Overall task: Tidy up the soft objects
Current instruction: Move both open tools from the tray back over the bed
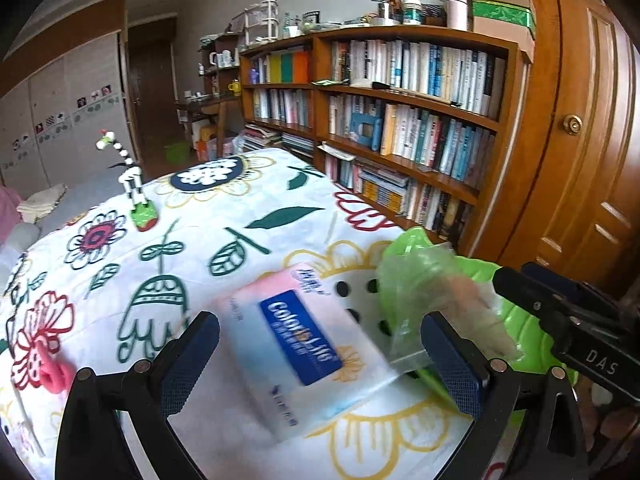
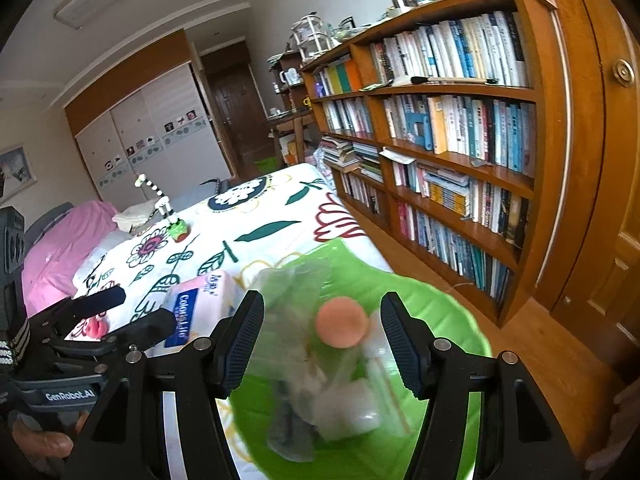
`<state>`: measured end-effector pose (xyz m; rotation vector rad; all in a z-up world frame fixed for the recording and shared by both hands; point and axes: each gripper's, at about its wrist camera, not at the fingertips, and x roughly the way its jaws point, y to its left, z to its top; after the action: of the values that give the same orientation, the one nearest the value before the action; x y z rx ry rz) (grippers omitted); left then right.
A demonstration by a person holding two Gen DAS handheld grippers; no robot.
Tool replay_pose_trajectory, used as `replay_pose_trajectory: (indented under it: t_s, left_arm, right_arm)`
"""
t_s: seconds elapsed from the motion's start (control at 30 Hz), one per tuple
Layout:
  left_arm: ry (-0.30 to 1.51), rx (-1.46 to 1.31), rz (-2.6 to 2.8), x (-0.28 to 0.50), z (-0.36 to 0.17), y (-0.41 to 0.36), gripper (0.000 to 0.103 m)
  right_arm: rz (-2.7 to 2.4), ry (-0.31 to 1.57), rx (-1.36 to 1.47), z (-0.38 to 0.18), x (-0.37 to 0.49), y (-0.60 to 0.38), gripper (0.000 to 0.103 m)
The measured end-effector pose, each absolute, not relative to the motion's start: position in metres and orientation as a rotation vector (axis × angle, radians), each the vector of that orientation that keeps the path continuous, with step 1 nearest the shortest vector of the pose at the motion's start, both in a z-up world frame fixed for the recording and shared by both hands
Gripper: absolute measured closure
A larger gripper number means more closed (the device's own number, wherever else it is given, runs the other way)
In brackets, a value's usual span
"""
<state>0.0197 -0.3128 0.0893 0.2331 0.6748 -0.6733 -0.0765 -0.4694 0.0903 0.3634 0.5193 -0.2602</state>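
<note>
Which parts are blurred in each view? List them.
Left wrist view: the tissue pack and clear bag are motion-smeared, while the bookshelf stays sharp. Right wrist view: the bag's contents are soft over the green basin.

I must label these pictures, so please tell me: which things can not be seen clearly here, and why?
- Tissue pack: left wrist view, motion blur; the small print is unreadable.
- Clear bag in the green basin: right wrist view, blurred; its contents are unclear apart from a pink round piece.
- Pink item: left wrist view, partly behind the left gripper.
- Right gripper: contact with the bag is unclear.
</note>
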Motion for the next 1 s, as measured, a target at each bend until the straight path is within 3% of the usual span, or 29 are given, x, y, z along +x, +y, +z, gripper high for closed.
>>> replay_pose_trajectory:
  t_s: [1.0]
  left_arm:
    - [0.684, 0.087, -0.398, 0.053, 0.075, -0.158, 0.0]
  right_arm:
    - [0.0, 0.577, 0.169, 0.098, 0.013, -0.316, 0.041]
